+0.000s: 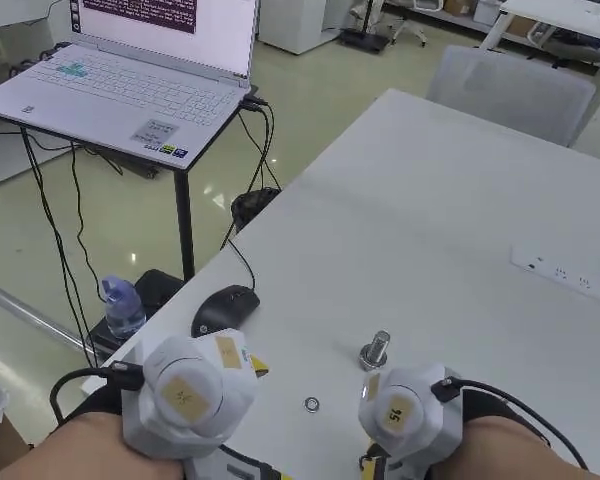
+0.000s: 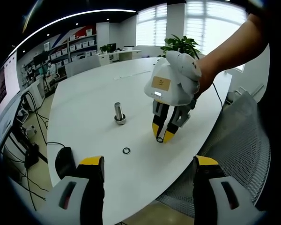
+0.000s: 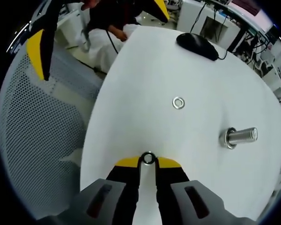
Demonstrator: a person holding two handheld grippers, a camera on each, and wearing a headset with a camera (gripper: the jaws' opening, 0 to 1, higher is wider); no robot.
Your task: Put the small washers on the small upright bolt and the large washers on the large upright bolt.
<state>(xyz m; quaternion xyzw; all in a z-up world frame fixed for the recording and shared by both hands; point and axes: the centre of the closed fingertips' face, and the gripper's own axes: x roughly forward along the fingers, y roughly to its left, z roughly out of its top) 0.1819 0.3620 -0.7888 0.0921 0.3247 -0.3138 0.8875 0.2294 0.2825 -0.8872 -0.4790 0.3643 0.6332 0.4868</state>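
Note:
One steel bolt stands upright on the white table, with a washer-like ring at its base. A small loose washer lies flat on the table, nearer to me than the bolt. My right gripper is shut on another small washer, pinched edge-on at its yellow fingertips just above the table edge. In the left gripper view, the right gripper hangs tip-down beside the bolt and the loose washer. My left gripper is open, with nothing between its jaws.
A black mouse sits at the table's left edge with its cable trailing off. A white power strip lies at the far right. A laptop on a stand and a water bottle stand off the table to the left.

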